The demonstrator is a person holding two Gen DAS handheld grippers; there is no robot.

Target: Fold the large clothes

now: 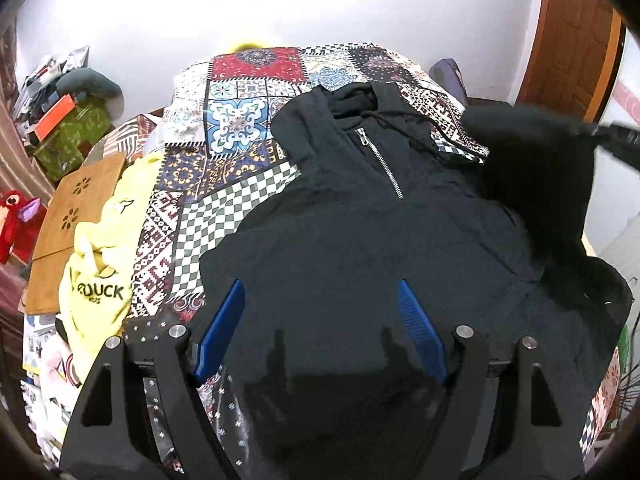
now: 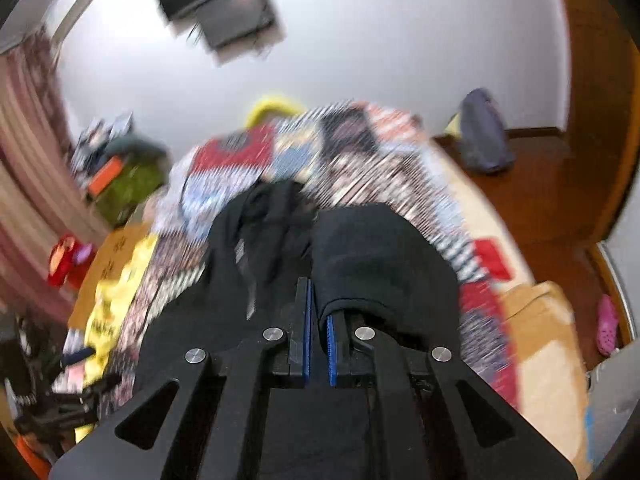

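Note:
A black zip hoodie (image 1: pixel 360 232) lies front up on a patchwork bedspread (image 1: pixel 224 152), its hood toward the far wall. My left gripper (image 1: pixel 320 292) is open and empty, its blue pads above the hoodie's lower body. My right gripper (image 2: pixel 319 304) is shut on the hoodie's black sleeve (image 2: pixel 380 256) and holds it lifted over the garment. In the left wrist view the raised sleeve (image 1: pixel 536 168) and the right gripper (image 1: pixel 620 140) show at the right. The right wrist view is motion-blurred.
A yellow garment (image 1: pixel 104 264) and a wooden lap board (image 1: pixel 72 216) lie at the bed's left edge. A red plush toy (image 1: pixel 16 216) and cluttered boxes (image 1: pixel 64 132) stand further left. A cardboard box (image 2: pixel 548 344) and wooden floor (image 2: pixel 544 196) are to the right.

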